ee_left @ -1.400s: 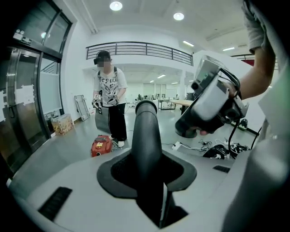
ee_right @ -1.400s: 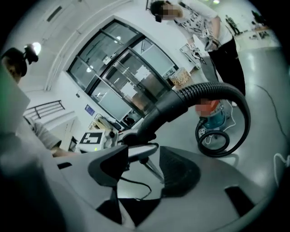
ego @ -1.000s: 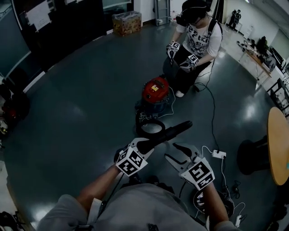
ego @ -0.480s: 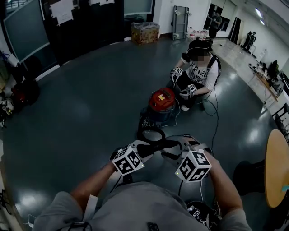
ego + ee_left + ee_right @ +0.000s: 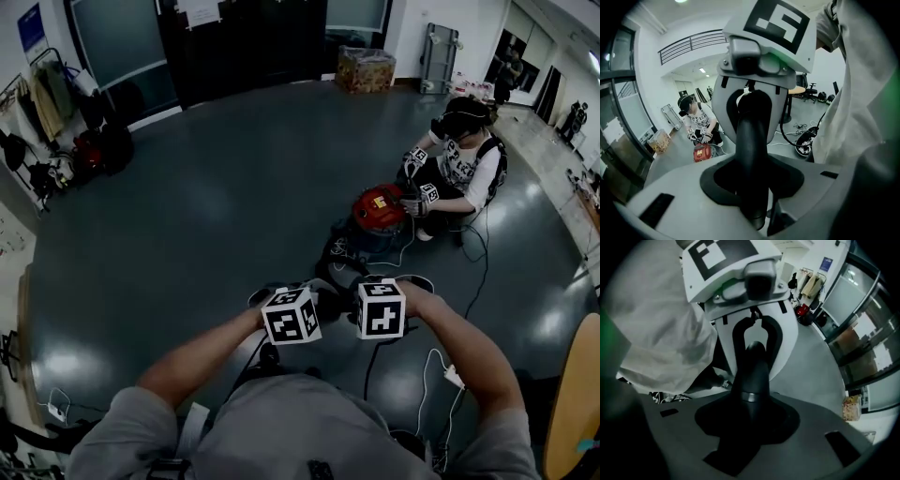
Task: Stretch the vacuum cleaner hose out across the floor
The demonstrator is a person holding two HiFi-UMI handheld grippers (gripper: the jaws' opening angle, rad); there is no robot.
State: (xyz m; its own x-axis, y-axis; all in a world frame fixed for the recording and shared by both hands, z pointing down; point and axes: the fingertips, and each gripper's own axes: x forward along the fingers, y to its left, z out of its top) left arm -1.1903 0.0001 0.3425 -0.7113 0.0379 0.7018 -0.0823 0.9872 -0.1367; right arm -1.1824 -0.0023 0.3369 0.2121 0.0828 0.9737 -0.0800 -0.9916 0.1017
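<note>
The red vacuum cleaner [image 5: 378,207] stands on the dark floor ahead of me, its black hose [image 5: 330,265] looping from it toward my hands. The hose's rigid black end tube [image 5: 335,302] lies between my two grippers, which face each other. My left gripper [image 5: 315,306] is shut on that tube [image 5: 752,140], which fills the gap between its jaws [image 5: 752,187]. The jaws of my right gripper [image 5: 360,302] have just been closing and now clamp the same tube [image 5: 754,366] from the other side [image 5: 750,413].
Another person [image 5: 466,159] crouches right behind the vacuum cleaner with marker-cube grippers on it. A white cable and power strip [image 5: 453,377] lie at my right. A round wooden table [image 5: 574,403] is at the far right, a box [image 5: 366,67] at the far wall.
My right gripper was open beside the tube; it has rolled over and closed on it next to the left gripper. Both hands came together and nearer to me.
</note>
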